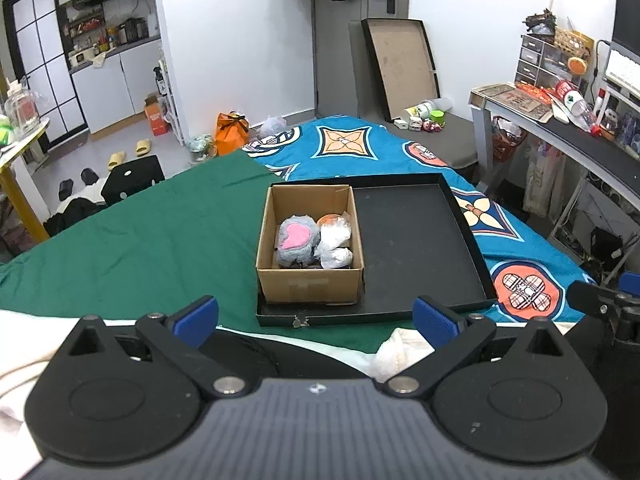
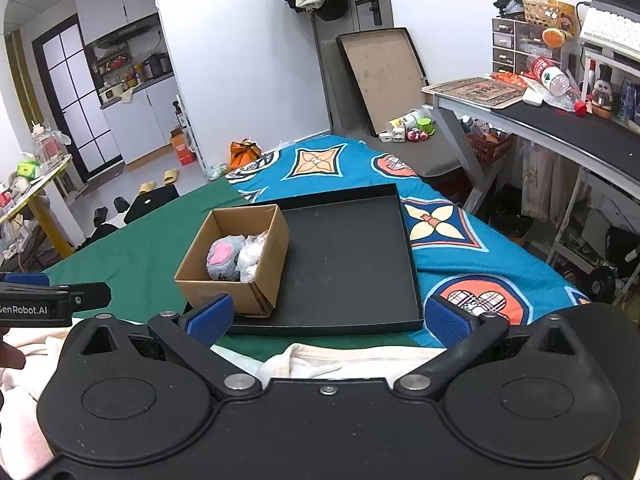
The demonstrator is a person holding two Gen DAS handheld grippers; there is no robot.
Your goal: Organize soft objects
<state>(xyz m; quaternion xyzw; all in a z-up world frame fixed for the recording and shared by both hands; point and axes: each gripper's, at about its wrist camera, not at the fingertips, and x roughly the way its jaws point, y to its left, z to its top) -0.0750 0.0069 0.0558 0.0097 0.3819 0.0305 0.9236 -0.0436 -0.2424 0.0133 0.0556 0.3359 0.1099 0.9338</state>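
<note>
A small cardboard box (image 1: 310,286) (image 2: 224,294) stands in the left part of a shallow black tray (image 1: 416,248) (image 2: 348,264) on the bed. Inside the box lie a grey plush toy with a pink heart patch (image 1: 296,242) (image 2: 224,256) and white soft items in clear wrap (image 1: 336,240) (image 2: 250,258). My left gripper (image 1: 316,316) is open, held just short of the tray's near edge, nothing between its blue pads. My right gripper (image 2: 326,318) is open too, over the tray's near rim. White cloth (image 1: 396,354) (image 2: 340,360) lies under both.
A green sheet (image 1: 140,240) (image 2: 132,256) and a blue patterned cover (image 1: 520,248) (image 2: 460,248) cover the bed. A desk (image 1: 580,136) (image 2: 560,128) crowded with items stands at the right. The other gripper's tip shows at the right edge (image 1: 600,300) and left edge (image 2: 52,304).
</note>
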